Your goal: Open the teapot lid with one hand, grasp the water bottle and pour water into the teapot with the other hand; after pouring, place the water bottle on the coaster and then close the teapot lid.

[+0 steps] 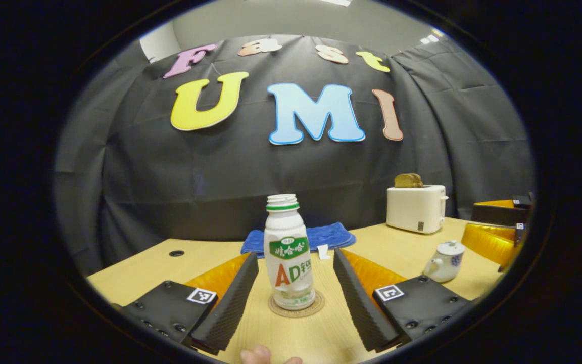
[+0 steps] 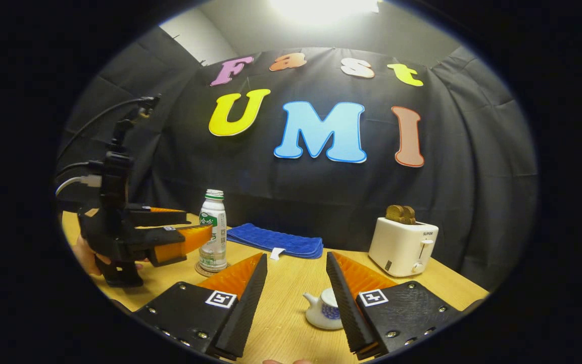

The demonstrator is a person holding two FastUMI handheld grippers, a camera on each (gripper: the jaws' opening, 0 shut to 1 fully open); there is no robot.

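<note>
A white water bottle [image 1: 289, 258] with a green label stands upright on a round coaster [image 1: 296, 307] near the table's middle. My left gripper [image 1: 296, 255] is open, one finger on each side of the bottle, with a gap on both sides. The small white teapot [image 1: 445, 261], lid on, sits to the right. In the right gripper view the teapot [image 2: 324, 309] lies low between the fingers of my open right gripper [image 2: 296, 257], partly hidden by the right finger. There the left gripper [image 2: 197, 226], held by a hand [image 2: 86, 258], reaches toward the bottle [image 2: 213, 230].
A white toaster [image 1: 416, 207] holding bread stands at the back right of the wooden table [image 1: 397, 247]. A folded blue cloth [image 1: 331, 235] lies behind the bottle by the black wall. The right gripper's body [image 1: 498, 227] is at the far right edge.
</note>
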